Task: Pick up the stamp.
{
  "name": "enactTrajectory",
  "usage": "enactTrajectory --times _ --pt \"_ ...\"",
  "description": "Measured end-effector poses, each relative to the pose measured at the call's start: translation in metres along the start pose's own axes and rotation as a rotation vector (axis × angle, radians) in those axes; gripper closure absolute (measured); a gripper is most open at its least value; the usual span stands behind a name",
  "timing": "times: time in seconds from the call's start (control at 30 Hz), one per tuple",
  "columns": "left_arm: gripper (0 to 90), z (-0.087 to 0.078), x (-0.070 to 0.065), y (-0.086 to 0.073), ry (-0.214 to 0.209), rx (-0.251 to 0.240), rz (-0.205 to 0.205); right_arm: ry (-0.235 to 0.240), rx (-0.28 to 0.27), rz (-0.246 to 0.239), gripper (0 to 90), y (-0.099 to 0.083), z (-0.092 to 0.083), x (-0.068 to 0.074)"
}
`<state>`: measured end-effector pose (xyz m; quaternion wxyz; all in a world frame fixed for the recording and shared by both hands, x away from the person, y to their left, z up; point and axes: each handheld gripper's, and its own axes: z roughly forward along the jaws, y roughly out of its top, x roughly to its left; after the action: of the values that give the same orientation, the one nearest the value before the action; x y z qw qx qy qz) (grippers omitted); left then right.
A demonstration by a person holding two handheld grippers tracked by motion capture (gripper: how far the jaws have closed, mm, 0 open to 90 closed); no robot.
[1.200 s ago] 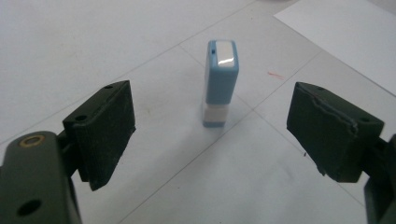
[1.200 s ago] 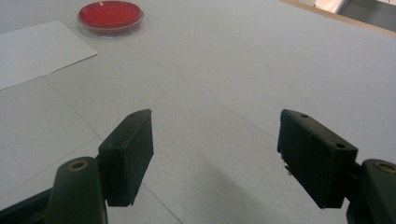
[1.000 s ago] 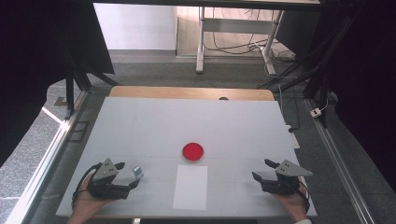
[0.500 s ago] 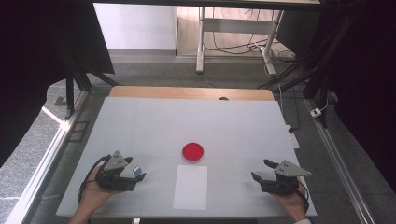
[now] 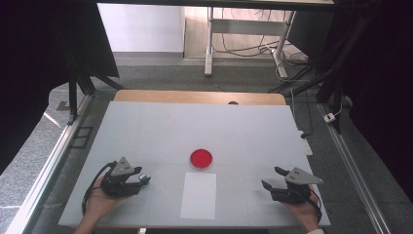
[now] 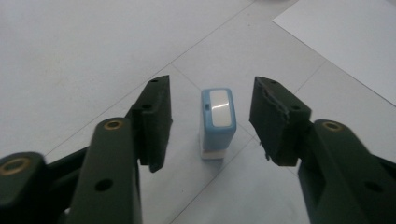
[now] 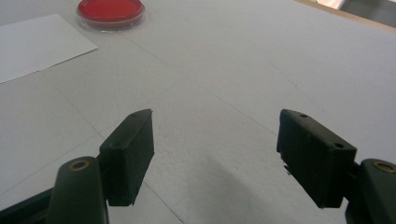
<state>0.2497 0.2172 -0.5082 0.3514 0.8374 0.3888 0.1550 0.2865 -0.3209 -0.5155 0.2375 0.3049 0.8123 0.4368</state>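
High view: the left hand comes in over the near edge of the desk close to its near-left corner, palm up under the left gripper, which lies low and nearly level and points toward the right edge; the stamp, a small blue and white block, stands upright on the desk between its jaws; left gripper view has the stamp in the gap of the left gripper, a little nearer one jaw than the other, with desk showing on both sides of it; the jaws have just been closing around the stamp, yet neither pad touches it, so the claw is part open and grips nothing; the right hand enters over the near edge by the near-right corner, its right gripper held low and level and pointing up and left toward the middle of the desk; right gripper view shows the right gripper with jaws wide apart over bare desk, nothing between them; a paper sheet lies flat at the middle of the near edge, between the two hands and well apart from each; a red dish sits just beyond the sheet's far edge, around the desk's centre; the stamp stands left of the sheet, near it but not on it
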Motion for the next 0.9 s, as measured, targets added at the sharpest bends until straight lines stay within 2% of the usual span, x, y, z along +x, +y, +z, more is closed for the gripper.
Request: enactTrajectory --times 0.17,0.43,0.67,0.9 --pt "57.2 0.0017 0.0006 -0.0018 -0.007 0.006 0.004 -0.001 0.002 -0.002 26.9 -0.0002 0.0001 -0.0002" --pt "63.5 0.0020 0.0000 -0.0034 -0.020 0.009 0.011 0.000 0.005 -0.005 27.0 -0.0005 0.0006 -0.0001" --pt "73.6 0.0015 0.0002 -0.0039 -0.029 0.012 0.018 -0.004 0.015 -0.006 27.0 -0.0007 0.0006 0.0001" --pt "74.9 0.0010 0.0009 -0.0043 -0.029 0.011 0.013 0.000 0.011 -0.010 27.1 -0.0014 0.0013 -0.0006"
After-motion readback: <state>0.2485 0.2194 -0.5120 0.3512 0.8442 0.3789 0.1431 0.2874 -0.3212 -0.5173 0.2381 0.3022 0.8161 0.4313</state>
